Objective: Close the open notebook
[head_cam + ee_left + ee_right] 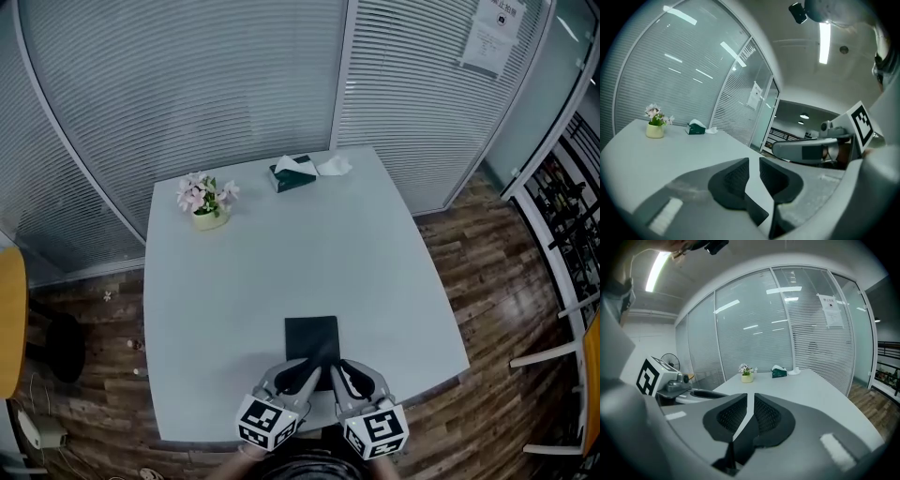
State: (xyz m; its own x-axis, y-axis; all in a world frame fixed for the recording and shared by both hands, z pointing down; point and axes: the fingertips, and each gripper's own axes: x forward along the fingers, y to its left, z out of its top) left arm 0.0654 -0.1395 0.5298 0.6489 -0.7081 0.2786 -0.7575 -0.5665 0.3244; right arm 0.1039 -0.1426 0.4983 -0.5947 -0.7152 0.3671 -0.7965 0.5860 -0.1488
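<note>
"Black pads on the left tongs (pixel 753 161) stood a narrow gap apart, did they not?"

"They did, with nothing between them. Only the pale bench (pixel 642 150) showed through the slit."

"And the right tongs (pixel 750 399)?"

"Closer still, a thin slit and no more, and just as empty. The two pairs were side by side at the near edge of the bench, both pointing away from the person."

"Where was the notebook (pixel 312 338)?"

"Just ahead of them, flat on the bench near that front edge. It showed as a single dark rectangle, cover up. From the head view the tips of both tongs overlapped its near end, but I could not tell whether they touched it."

"What lay farther out?"

"At the far end of the bench stood a small flower pot (pixel 208 200) with pink blooms. To its right was a dark green tissue box (pixel 292 173), with a loose white tissue (pixel 334 167) just beside the box. Beyond the bench were glass walls with closed blinds (pixel 187 84), one bearing a paper notice (pixel 492 33), and below them was a wooden floor (pixel 487 272)."
</note>
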